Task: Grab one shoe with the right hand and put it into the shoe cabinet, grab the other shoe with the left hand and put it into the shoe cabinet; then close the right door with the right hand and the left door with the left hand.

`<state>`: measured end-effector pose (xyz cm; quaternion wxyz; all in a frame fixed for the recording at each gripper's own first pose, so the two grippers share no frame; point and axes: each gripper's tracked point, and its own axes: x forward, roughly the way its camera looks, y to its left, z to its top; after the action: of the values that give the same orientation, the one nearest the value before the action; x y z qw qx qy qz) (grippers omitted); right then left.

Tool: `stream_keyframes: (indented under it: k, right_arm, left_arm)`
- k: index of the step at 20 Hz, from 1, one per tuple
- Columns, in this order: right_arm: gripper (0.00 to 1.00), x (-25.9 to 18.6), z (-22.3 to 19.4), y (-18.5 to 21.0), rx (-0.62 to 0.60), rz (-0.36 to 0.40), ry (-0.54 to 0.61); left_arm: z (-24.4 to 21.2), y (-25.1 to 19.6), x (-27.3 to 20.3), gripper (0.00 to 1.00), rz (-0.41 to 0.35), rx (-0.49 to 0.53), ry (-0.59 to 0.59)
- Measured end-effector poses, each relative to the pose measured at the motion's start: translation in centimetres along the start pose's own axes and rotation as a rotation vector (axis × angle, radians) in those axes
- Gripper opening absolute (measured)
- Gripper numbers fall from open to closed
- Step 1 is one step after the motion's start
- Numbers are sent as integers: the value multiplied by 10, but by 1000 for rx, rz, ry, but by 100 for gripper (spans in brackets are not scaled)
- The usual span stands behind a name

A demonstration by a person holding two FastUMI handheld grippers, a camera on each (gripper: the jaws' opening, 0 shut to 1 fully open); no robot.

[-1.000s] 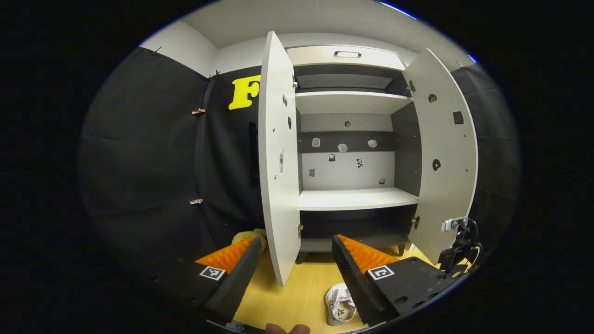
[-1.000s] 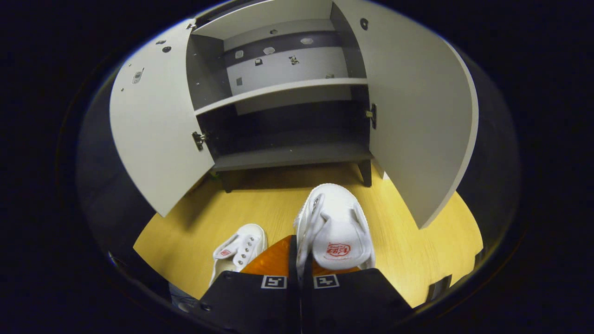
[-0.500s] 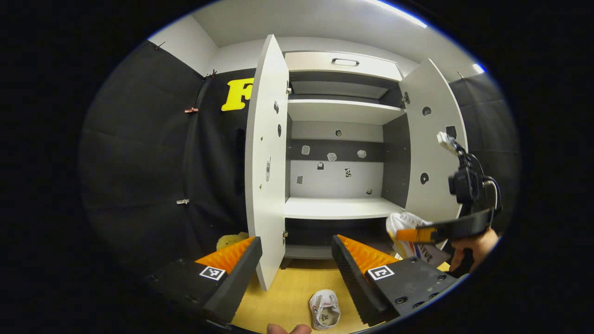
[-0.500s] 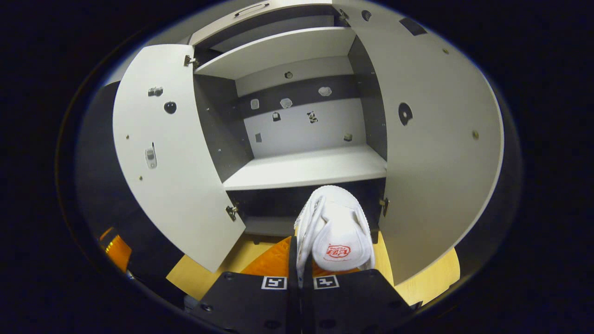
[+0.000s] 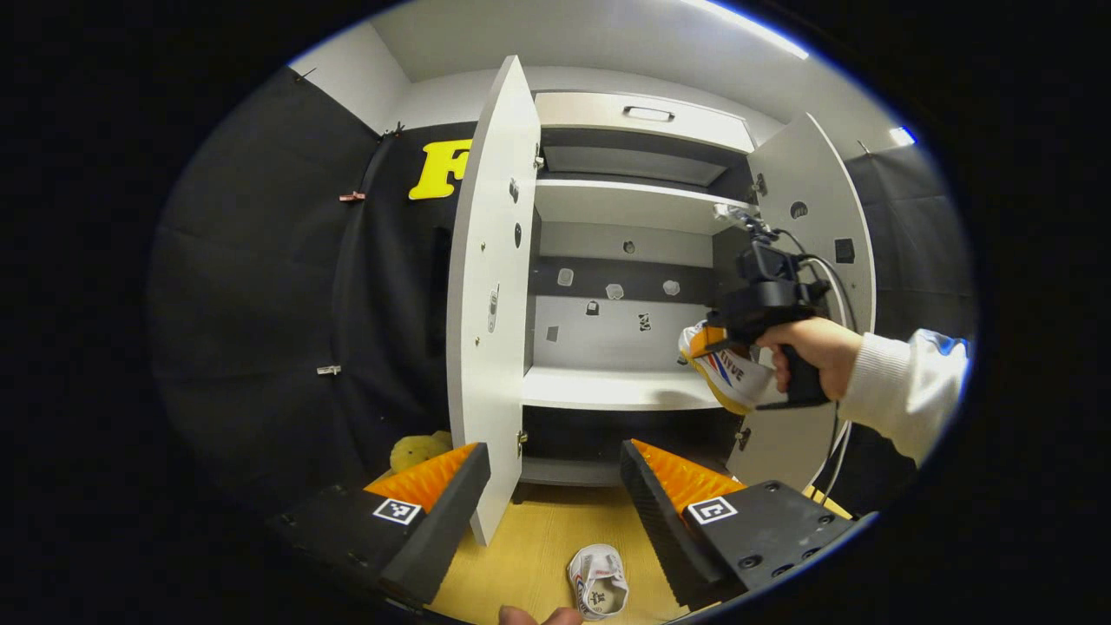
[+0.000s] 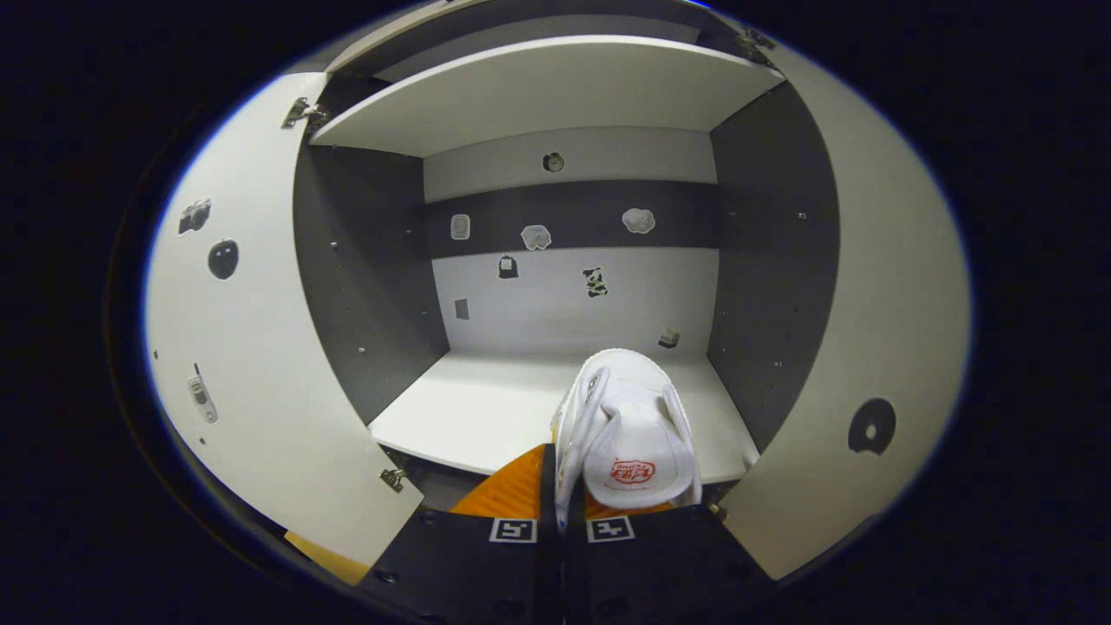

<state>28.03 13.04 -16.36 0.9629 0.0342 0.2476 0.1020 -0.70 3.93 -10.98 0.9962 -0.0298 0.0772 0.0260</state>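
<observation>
Two shoes are waiting to be stowed and both doors are standing open, so most of the task is remaining. The right claw, pinched tight on the white shoe, is hovering at the mouth of the shoe cabinet, just above the middle shelf. The left claw is hanging wide open and empty above the second shoe lying on the floor. Compared with a second ago, the right claw is sitting higher and closer in, the shoe now raised from floor level to shelf level.
</observation>
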Motion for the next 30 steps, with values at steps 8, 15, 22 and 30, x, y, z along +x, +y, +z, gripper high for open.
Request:
stream_keyframes:
  k: [8,15,22,30]
  right_arm:
    - [6,140,-1,-40,-112,-97,152]
    - [6,203,-19,-62,-259,-172,223]
    - [26,198,-25,-71,-241,-230,256]
    - [91,146,-3,-39,-177,-152,142]
  left_arm:
    - [-11,12,11,95,22,19,14]
    - [-33,23,13,95,63,1,66]
    - [-28,14,16,95,49,-25,58]
    - [-22,6,10,95,25,-12,40]
